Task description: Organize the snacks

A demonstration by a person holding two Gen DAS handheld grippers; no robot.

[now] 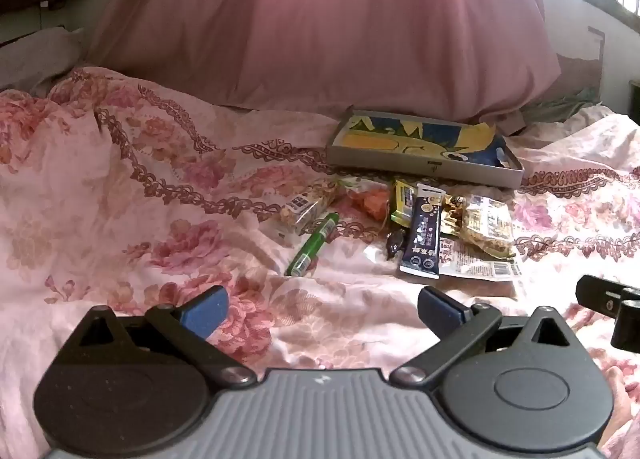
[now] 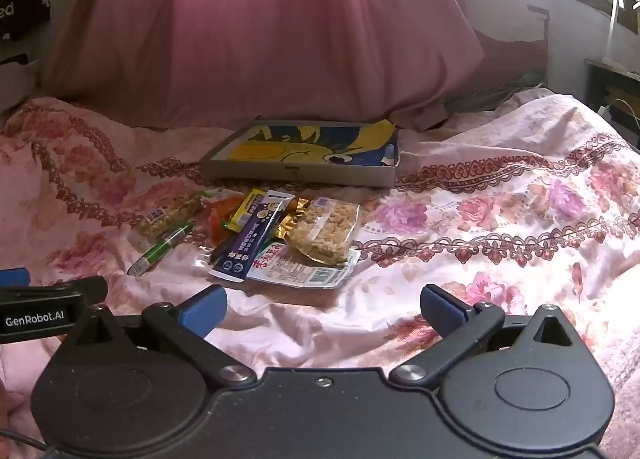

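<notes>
Snacks (image 2: 280, 235) before box (image 2: 304, 173); pillow (image 2: 256, 27) behind.

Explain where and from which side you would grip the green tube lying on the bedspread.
Grip the green tube across its middle, coming from above with the fingers either side of its long axis. It lies flat and slanted, apart from the snack pile, and the left gripper is open and nearer.

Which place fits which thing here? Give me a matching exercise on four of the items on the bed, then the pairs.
Things:
1. green stick
2. dark blue sachet
3. shallow box
4. clear rice-cracker pack

Places:
A. at the back, in front of the pink pillow
B. right end of the snack pile
C. left of the pile, lying alone on the sheet
D. middle of the pile, on top of other packets

Pairs: 1-C, 2-D, 3-A, 4-B
</notes>
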